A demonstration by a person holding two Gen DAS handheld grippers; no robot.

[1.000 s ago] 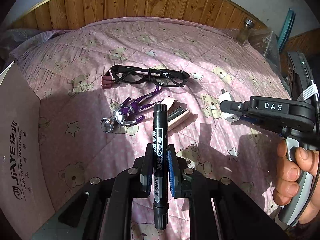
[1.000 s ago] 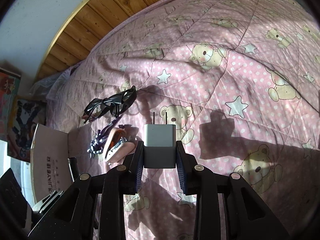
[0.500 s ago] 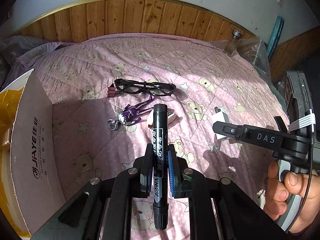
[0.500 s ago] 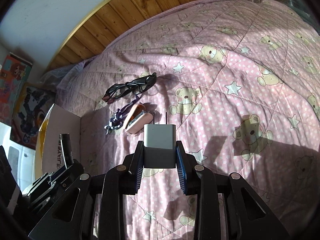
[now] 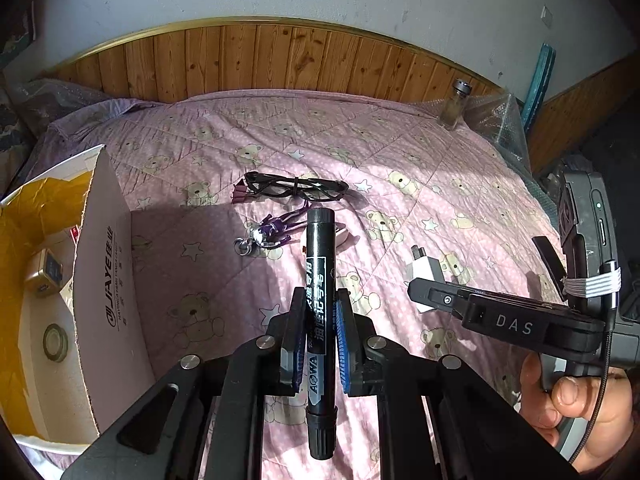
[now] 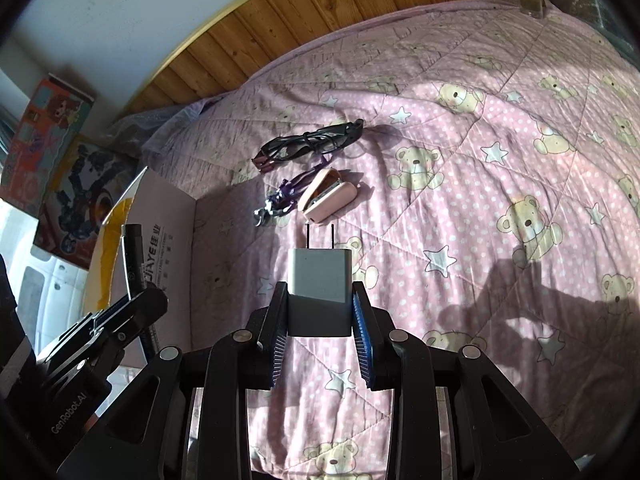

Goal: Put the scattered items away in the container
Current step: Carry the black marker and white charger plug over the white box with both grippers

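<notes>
Jaws tight: L marker (image 5: pixel 319 300), R charger (image 6: pixel 320 280)

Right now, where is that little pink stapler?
In the right wrist view the pink stapler lies on the bedspread, beside the purple keychain, just below the black glasses.

**Materials and surfaces on the bed**

The pink quilted cotton bedspread (image 5: pixel 420 168) looks soft and matt, with stitched seams. The brown cardboard box (image 5: pixel 100 280) has matt paper walls with a torn, rough edge. The black plastic marker pen (image 5: pixel 320 280) has a glossy printed label. The white plastic charger plug (image 6: pixel 320 276) is smooth and half-matt, with two thin metal pins. The black plastic glasses (image 5: pixel 294 190) shine a little. The pale pink plastic stapler (image 6: pixel 326 196) is smooth. The wooden headboard panelling (image 5: pixel 260 60) is varnished and shows knots.
</notes>
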